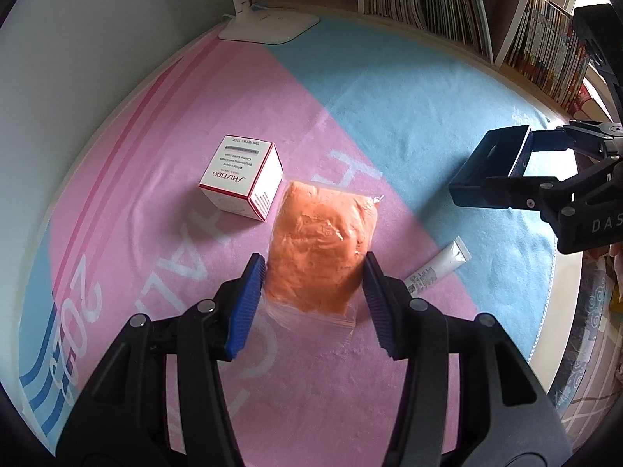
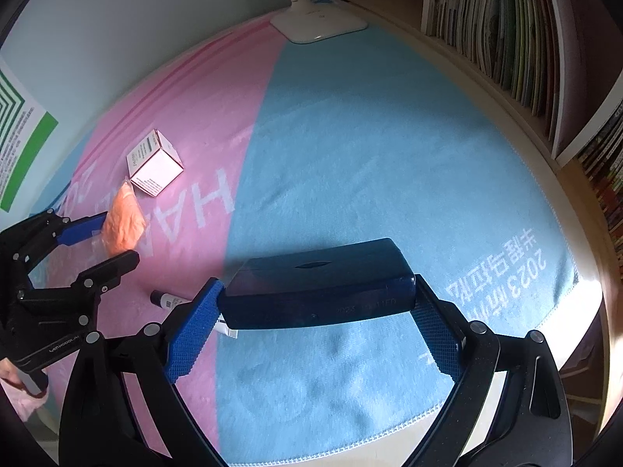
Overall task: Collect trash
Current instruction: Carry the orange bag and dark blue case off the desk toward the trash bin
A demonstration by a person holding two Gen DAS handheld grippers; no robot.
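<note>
The orange bag (image 1: 321, 249) hangs clamped between the left gripper's (image 1: 313, 299) blue pads, over the pink half of the towel (image 1: 389, 109); its clear zip end is hard to make out. The right gripper (image 2: 317, 317) is clamped on a dark blue case (image 2: 317, 284), which hides part of the tube (image 1: 438, 266) beneath (its print is illegible). Both grippers point steeply down. The box (image 1: 241, 177) reads "SHISEIDO"; the towel shows "2023".
</note>
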